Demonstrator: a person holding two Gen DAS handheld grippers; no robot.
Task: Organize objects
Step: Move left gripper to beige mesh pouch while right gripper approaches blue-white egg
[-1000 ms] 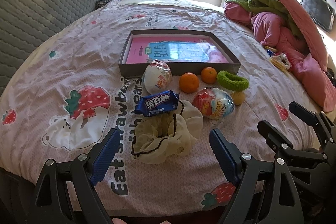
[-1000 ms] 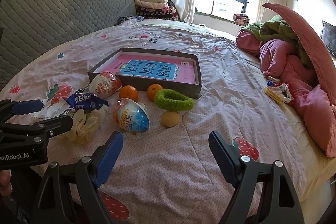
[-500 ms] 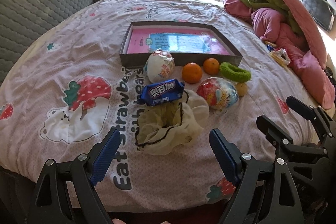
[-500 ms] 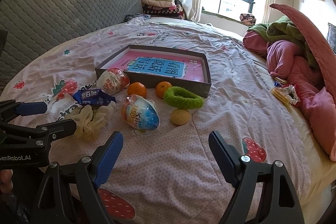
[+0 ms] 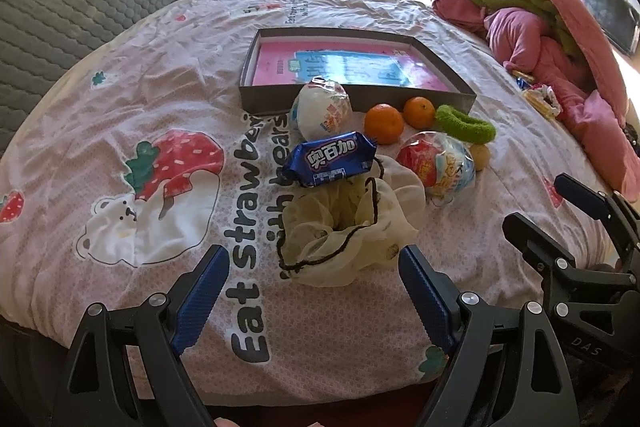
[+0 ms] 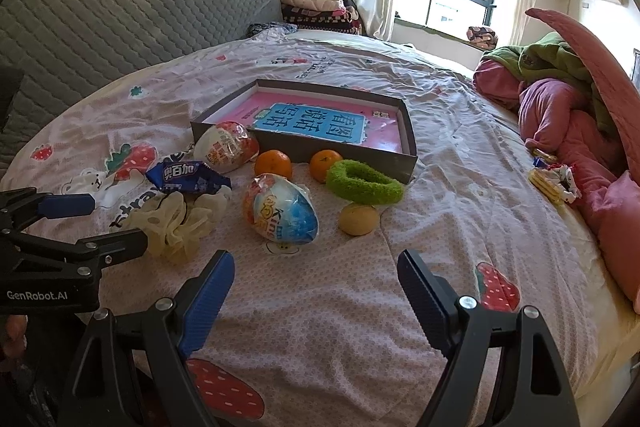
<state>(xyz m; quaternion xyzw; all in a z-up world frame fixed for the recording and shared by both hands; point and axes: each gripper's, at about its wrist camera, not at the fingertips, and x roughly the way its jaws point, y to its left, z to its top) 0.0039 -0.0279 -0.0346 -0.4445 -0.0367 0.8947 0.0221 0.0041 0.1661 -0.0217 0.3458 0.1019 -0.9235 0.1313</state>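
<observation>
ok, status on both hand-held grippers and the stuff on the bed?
Left hand-held gripper open, empty, facing the cream scrunchie. Right hand-held gripper open, empty. Snacks, oranges outside the box. Nothing in the way.

both grippers are the same build: matte black frames with triangular cutouts and silver screw heads at the joints. the left gripper (image 5: 314,269) has two fingers faced with blue textured pads (image 5: 200,297), same on the right gripper (image 6: 316,277). seen from the right wrist cam, the left one's side reads "GenRobot.AI" in white. the right one's body shows faint "DAS" lettering from the left cam.
</observation>
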